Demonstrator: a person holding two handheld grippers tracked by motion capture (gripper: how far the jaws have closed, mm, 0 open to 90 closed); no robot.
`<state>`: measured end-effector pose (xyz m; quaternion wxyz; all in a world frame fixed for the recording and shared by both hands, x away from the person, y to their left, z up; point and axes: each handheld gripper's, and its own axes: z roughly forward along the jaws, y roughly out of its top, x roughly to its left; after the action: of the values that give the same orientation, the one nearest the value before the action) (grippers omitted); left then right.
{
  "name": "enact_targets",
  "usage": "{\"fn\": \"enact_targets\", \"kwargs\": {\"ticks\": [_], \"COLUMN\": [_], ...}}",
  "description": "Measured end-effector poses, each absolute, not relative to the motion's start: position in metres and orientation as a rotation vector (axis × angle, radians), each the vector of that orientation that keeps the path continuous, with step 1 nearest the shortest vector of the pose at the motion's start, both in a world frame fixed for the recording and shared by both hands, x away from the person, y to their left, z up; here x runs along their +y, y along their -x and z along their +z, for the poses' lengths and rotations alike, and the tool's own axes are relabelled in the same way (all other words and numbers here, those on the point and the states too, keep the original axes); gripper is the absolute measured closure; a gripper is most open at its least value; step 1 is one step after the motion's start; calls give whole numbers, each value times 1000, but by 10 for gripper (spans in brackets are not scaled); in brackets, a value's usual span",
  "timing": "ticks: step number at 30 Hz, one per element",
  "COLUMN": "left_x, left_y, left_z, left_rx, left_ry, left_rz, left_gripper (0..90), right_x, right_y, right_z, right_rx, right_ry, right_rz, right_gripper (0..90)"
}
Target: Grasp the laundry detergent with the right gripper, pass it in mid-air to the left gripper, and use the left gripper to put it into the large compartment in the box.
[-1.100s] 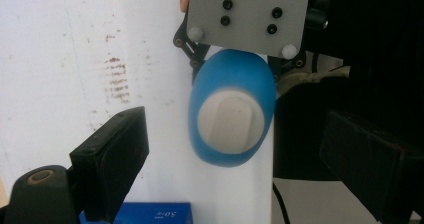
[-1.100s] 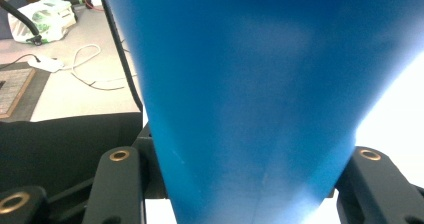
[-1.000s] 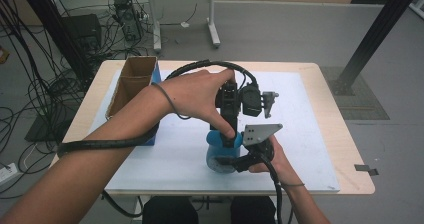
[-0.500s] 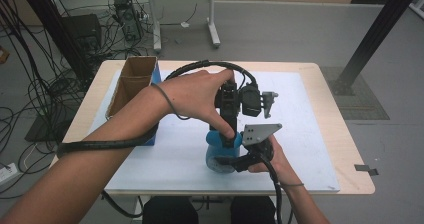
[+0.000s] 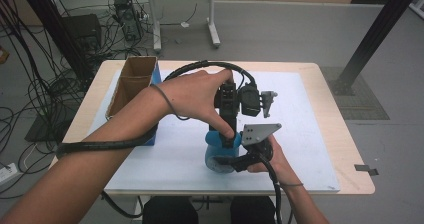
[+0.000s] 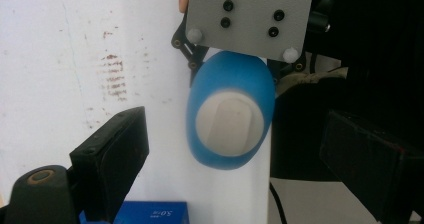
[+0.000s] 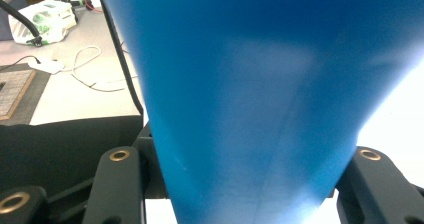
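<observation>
1. R gripper [image 5: 235, 156]: jaws clamped on blue cup [image 6: 230, 116], one each side, near table [image 5: 320, 74] front edge.
2. L gripper [image 5: 227, 134]: above cup, pointing down, jaws wide apart, holding nothing.
3. Cardboard box [image 5: 131, 84]: far left.

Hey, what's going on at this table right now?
A person works at a table with a gripper in each hand. The right gripper is clamped on a blue shoe-like object and holds it near the table's front edge. The left gripper hangs right above it, pointing down at its pale opening, jaws open and off it. A cardboard box stands at the left edge.
</observation>
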<state>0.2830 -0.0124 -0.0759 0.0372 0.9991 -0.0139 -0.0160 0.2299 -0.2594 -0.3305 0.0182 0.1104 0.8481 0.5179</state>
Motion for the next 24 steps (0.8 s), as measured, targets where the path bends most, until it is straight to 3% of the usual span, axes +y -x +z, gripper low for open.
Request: {"fn": "enact_targets", "kwargs": {"ticks": [24], "left_x": [-16], "left_y": [-280], "left_z": [-86], "left_rx": [-45], "left_ry": [-3077], "left_rz": [-48], "left_gripper": [123], "right_x": [-259], "right_y": [-228], "right_z": [-326], "right_rx": [2633], "right_ry": [-330], "right_rz": [1608], "right_gripper": [438]}}
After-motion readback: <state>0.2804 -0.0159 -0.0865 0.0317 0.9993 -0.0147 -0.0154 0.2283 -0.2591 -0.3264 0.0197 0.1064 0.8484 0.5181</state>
